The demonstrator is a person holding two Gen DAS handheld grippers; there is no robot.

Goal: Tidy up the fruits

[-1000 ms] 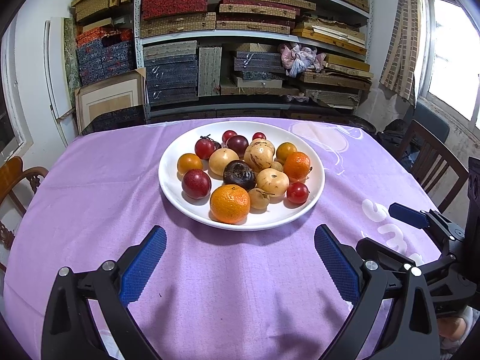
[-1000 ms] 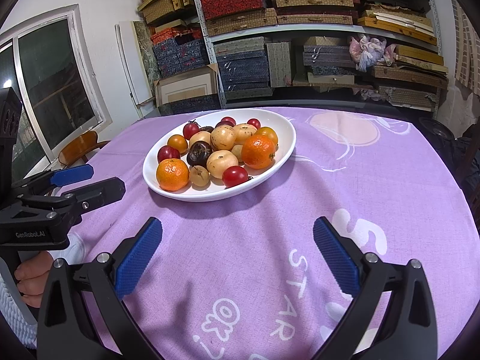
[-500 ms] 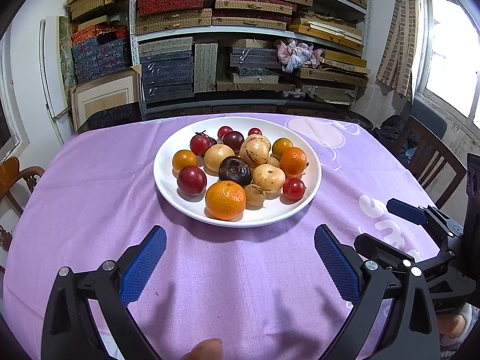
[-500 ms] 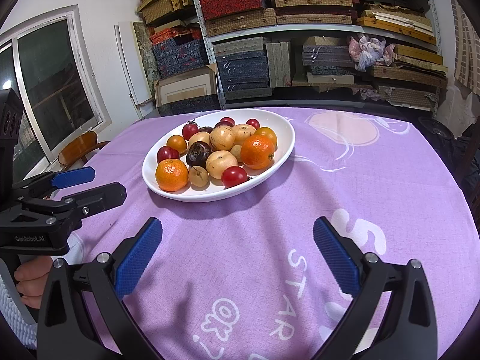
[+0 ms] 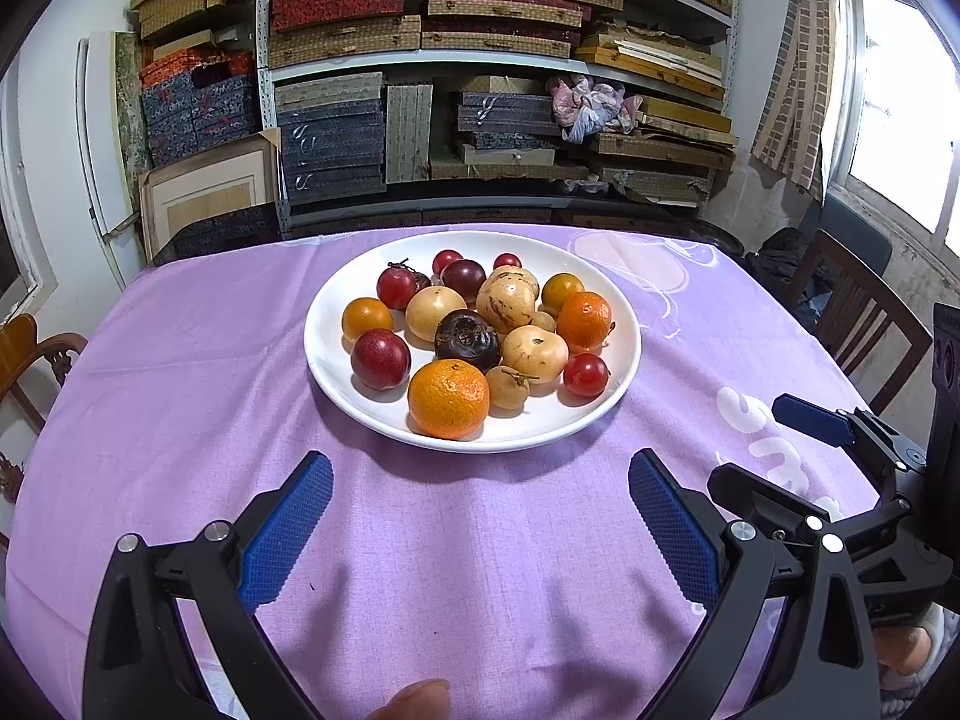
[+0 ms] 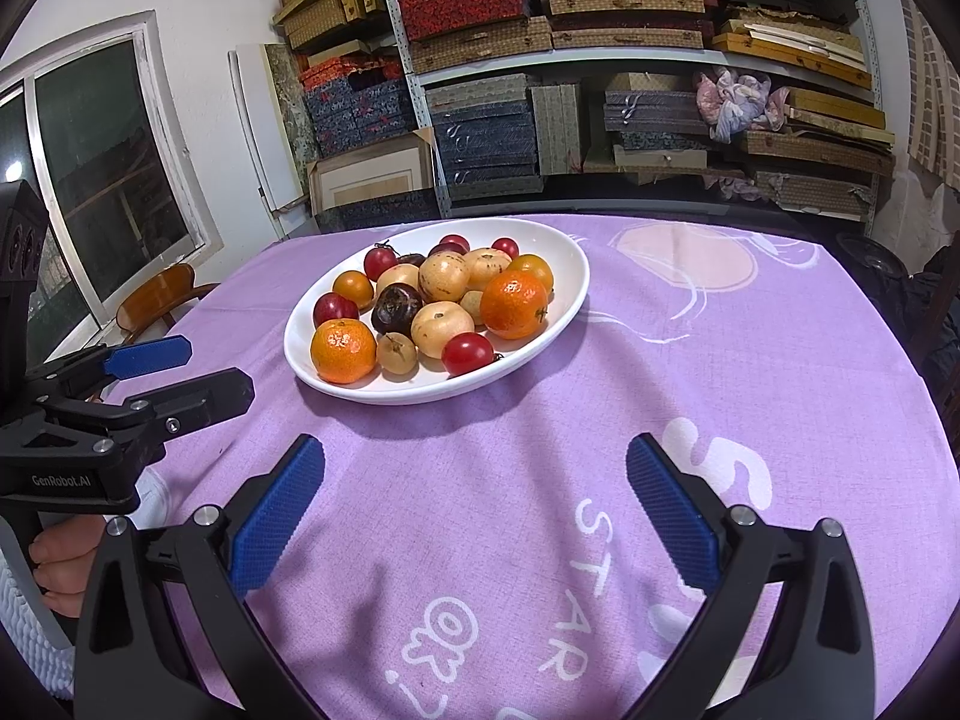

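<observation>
Plate (image 5: 336, 378): white, on the purple cloth (image 5: 180, 396), ahead of both grippers and touching neither.
Fruit: piled in the plate; an orange (image 5: 448, 399) at the near rim, a second orange (image 5: 584, 320) at the right, a dark fruit (image 5: 467, 341) in the middle, a red plum (image 5: 380, 359) at the left, a small red fruit (image 5: 585, 375) at the near right, pale yellow fruits between them.
Left gripper (image 5: 480, 489): spread wide, grasping nothing, blue pads (image 5: 288, 531) low over bare cloth; the plate lies straight ahead, its near rim just past the fingertips.
Right gripper (image 6: 475, 465): spread wide, grasping nothing, over the cloth's white lettering (image 6: 606, 576); the plate lies ahead and to its left, near but apart.
Each in the other's view: the right gripper shows at the right edge of the left view, the left gripper at the left edge of the right view, with a hand (image 6: 60, 564) on its grip.
Behind the table: shelves (image 5: 492, 60) stacked with boxes; a chair (image 5: 864, 324) at the right.
</observation>
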